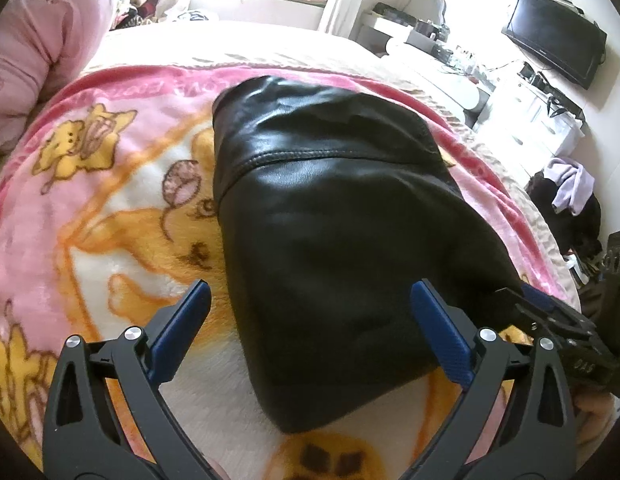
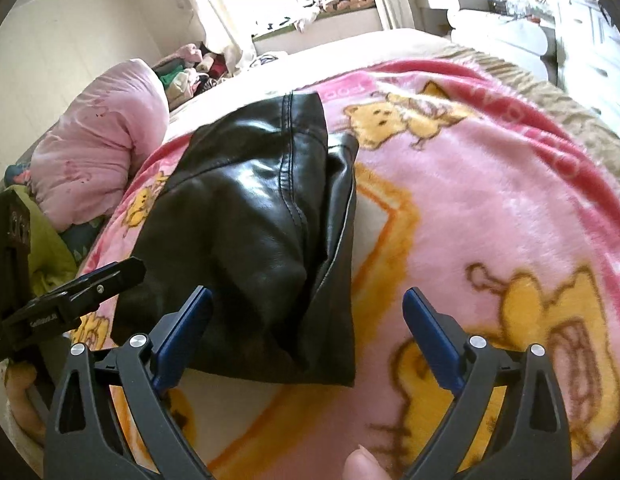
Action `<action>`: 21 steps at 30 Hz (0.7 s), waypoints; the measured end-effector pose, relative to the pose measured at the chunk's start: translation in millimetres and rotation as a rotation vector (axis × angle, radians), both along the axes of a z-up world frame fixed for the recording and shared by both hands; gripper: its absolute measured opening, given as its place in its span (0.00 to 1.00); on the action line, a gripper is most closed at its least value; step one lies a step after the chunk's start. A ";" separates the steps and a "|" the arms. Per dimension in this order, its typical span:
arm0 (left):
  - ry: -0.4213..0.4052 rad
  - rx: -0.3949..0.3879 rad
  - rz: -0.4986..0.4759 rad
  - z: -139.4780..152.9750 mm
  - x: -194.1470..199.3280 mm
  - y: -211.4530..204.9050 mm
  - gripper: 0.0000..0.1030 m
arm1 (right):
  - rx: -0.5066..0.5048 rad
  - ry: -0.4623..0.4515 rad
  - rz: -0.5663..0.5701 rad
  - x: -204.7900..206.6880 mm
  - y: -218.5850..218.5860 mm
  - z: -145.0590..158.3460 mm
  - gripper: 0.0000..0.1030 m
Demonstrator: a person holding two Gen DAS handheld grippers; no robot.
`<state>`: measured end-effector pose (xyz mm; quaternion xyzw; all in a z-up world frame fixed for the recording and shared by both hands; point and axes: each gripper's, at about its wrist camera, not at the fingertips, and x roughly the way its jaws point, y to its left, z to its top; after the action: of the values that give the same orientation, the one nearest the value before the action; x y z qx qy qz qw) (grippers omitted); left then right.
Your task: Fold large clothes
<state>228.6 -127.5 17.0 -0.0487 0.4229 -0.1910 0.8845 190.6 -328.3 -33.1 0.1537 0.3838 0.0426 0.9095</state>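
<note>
A black leather garment lies folded into a long flat bundle on a pink cartoon blanket. In the left wrist view my left gripper hangs just above the bundle's near end, jaws wide apart and nothing between the blue pads. In the right wrist view the same garment lies left of centre. My right gripper stands open over its near right corner, pads clear of the leather. The other gripper shows at each view's edge: the right one, the left one.
A pink padded bundle lies on the bed's far left. A white cabinet with a black screen stands along the right wall, and clothes are heaped on the floor. A fingertip shows at the bottom edge.
</note>
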 end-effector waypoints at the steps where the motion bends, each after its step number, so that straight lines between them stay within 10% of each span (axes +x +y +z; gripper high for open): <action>1: -0.007 0.003 0.000 2.5 -3.2 1.2 0.91 | -0.005 -0.010 -0.002 -3.4 0.3 2.9 0.93; 21: -0.101 0.027 0.052 -4.0 -97.7 32.5 0.91 | -0.186 -0.201 -0.017 -97.1 46.4 18.2 0.96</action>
<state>130.9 -95.0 13.1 -0.0380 0.3791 -0.1642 0.9099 93.6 -281.9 -14.9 0.0668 0.2916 0.0143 0.9541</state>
